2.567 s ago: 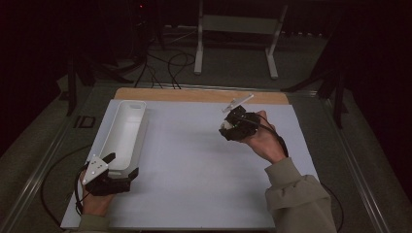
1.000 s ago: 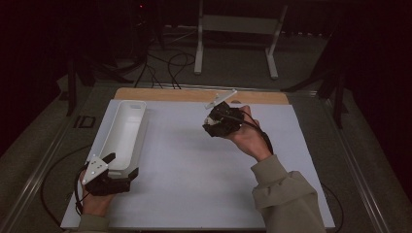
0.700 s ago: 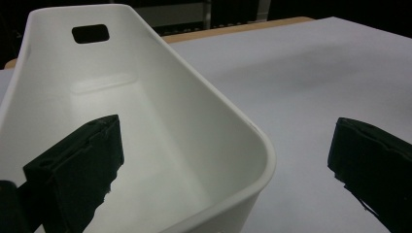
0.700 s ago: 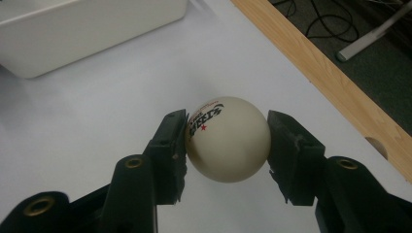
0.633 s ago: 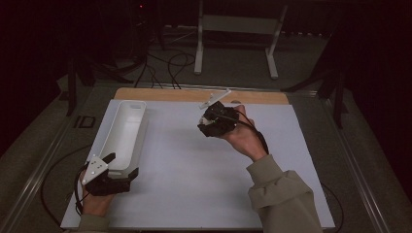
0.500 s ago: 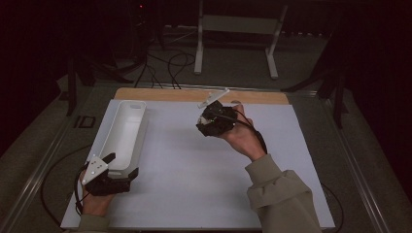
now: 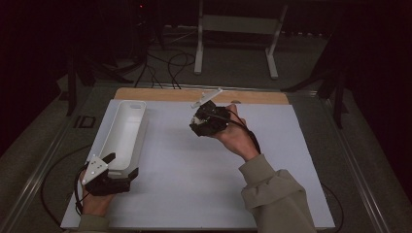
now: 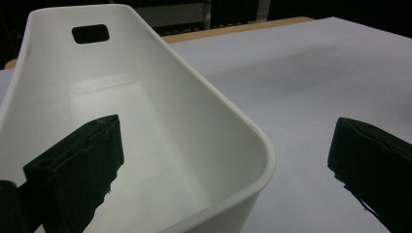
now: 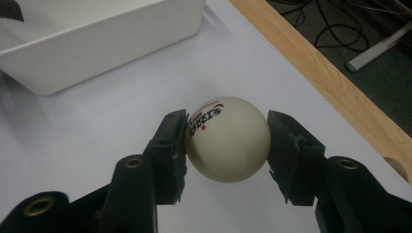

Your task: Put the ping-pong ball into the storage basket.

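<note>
A person sits at a table covered by a white sheet (image 7: pixel 204 184), holding a black two-jaw gripper in each hand.

The right gripper (image 9: pixel 227 141) pinches a cream table-tennis ball (image 9: pixel 227 138) between its two pads, one pad on each side of the ball. The ball carries dark printed lettering and a small red star. In the high view the right gripper (image 7: pixel 208 120) is held up above the far middle part of the sheet, well apart from the tray; the ball itself is too small to make out there, and a pale thin piece sticks out beyond the gripper, possibly part of the gripper.

A long white plastic tray (image 7: pixel 127 127) lies along the left side of the sheet, with a cut-out handle slot at its far end. In the right gripper view the tray (image 9: pixel 97 43) lies beyond the ball, upper left.

The left gripper (image 7: pixel 112 169) rests low at the tray's near end. Its jaws are spread wide: in the left gripper view (image 8: pixel 223 160) one jaw sits inside the tray (image 8: pixel 145 97) and the other outside over the sheet, with the tray's corner between them and neither pad pressing on it.

A wooden strip (image 7: pixel 194 94) borders the far edge of the table.
</note>
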`<state>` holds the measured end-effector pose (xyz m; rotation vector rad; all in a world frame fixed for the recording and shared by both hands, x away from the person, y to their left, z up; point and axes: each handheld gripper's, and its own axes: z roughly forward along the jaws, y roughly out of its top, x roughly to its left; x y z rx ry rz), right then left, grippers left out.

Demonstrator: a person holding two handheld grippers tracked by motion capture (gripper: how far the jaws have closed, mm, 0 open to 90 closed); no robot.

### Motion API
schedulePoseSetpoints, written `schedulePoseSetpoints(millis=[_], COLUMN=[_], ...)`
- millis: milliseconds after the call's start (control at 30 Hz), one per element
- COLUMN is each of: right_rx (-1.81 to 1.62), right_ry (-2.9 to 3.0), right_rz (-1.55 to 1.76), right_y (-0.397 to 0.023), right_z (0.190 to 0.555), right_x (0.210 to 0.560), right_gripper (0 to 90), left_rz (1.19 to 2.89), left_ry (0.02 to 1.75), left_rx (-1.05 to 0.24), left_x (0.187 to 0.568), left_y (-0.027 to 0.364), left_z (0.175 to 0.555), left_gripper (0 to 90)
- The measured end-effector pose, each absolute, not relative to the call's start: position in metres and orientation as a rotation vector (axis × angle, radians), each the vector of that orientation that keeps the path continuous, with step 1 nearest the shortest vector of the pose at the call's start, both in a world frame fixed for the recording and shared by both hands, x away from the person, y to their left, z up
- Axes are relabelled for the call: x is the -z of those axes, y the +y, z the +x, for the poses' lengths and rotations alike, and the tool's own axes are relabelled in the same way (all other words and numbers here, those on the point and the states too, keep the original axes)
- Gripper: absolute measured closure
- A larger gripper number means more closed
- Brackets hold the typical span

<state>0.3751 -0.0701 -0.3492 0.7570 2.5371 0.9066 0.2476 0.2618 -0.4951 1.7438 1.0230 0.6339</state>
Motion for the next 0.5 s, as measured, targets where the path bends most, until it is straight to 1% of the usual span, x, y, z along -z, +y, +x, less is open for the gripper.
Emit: schedulePoseSetpoints(millis=[500], right_rx=[-0.929], right_ry=[2.534], right_rz=[0.747], right_y=[-0.056], right_z=[0.375], right_x=[0.348], right_gripper=[50.7], left_rz=[1.743], left_ry=[1.023], left_rx=[-0.633], left_x=[0.495], left_y=[0.262], left_z=[0.248], left_gripper=[0.1])
